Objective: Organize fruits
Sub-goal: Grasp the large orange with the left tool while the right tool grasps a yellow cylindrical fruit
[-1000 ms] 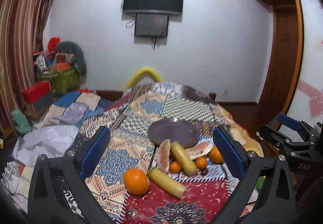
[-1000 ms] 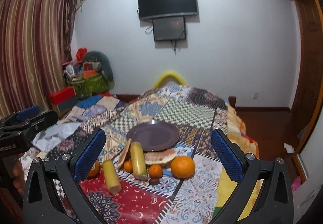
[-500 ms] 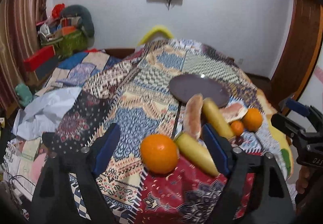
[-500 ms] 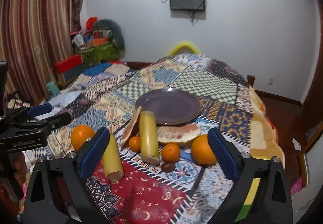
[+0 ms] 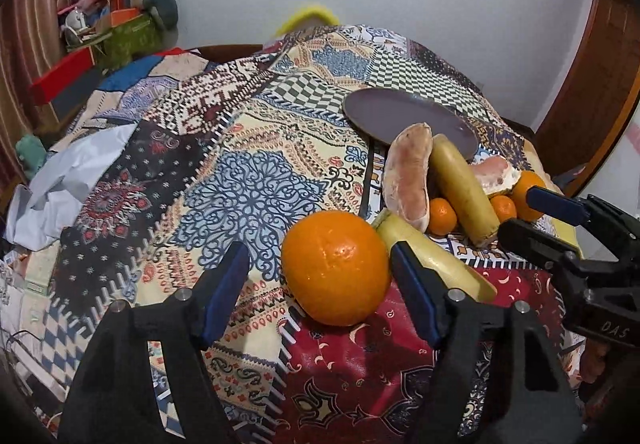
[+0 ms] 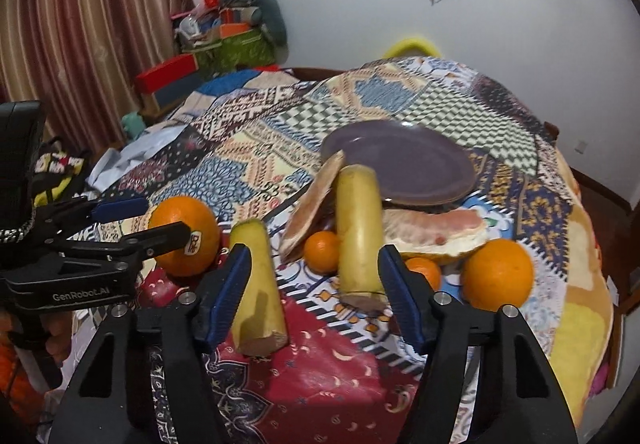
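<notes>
fruits sit in a cluster on the patterned bed cover, lower middle of both views. the left gripper (image 5: 320, 276) holds its fingers wide around the big orange (image 5: 335, 267), not yet pinching; a skewed squeeze could roll it off the soft cover. the right gripper (image 6: 314, 292), fingers also wide, might nudge the cut banana (image 6: 256, 284) sideways.

orange sticker (image 6: 195, 243): "Dole" | left claw (image 6: 138, 219): "GenRobot.AI" | right claw (image 5: 538, 215): seemingly "DAS"

Oranges (image 5: 335, 268), banana pieces (image 6: 357, 231), pomelo wedges (image 5: 409, 175) beside purple plate (image 6: 412, 164)
</notes>
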A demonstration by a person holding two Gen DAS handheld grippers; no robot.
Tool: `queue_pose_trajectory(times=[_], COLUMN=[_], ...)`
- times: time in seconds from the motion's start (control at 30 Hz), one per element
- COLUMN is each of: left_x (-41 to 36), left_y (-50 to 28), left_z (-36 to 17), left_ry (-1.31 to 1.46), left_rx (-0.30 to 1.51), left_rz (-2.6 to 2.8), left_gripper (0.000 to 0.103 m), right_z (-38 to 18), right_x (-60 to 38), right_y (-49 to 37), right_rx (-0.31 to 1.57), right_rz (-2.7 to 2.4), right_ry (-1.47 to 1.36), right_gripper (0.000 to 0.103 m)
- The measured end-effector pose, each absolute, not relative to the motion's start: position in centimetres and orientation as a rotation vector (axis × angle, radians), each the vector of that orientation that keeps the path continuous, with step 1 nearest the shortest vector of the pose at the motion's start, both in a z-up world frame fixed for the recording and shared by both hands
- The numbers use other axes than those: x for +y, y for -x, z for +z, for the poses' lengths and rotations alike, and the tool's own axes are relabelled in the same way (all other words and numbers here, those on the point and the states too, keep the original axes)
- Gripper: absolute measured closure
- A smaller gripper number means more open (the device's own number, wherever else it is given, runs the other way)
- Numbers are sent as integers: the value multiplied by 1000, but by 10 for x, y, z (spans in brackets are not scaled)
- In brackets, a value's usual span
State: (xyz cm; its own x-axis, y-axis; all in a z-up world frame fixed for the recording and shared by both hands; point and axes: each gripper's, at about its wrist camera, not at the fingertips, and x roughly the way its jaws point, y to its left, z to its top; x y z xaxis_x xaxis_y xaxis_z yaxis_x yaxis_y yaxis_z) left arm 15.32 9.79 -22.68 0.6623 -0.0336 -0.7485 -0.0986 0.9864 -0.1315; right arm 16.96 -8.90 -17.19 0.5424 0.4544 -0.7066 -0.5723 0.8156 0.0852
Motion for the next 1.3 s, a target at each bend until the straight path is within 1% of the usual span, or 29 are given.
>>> queue_pose_trajectory(times=[0.37,0.4,0.43,0.47,0.97,1.03,1.1,1.17,1.27,1.3], left_x=[95,95,95,95,106,106,107,109,109,110], left_y=[-166,-166,-167,-167,-142,-139,-139,-139,-140,-140], left_z=[-238,-239,-239,-240,-226,-226,-226,-226,-227,-227], left_ry=[211,214,220,226,202,199,207,218,227,229], left_rx=[859,859,859,859,840,836,836,837,838,838], left_rz=[-44,-52,-64,-76,-40,-34,-34,-34,-32,-31], left_gripper=[30,31,36,38,40,40,40,40,40,40], right_z=[-188,-189,-190,-190,-202,-205,-210,-215,-221,-220], right_x=[-77,-78,-78,-77,-52,-47,-42,-38,-37,-38], right_y=[-177,-178,-178,-178,-179,-179,-180,-180,-180,-180], right_rx=[854,859,863,867,939,944,964,985,995,994], right_rz=[651,651,651,651,729,740,751,759,755,755], right_ry=[171,169,168,167,177,188,198,204,211,210], right_gripper=[42,42,42,42,42,49,59,62,63,66])
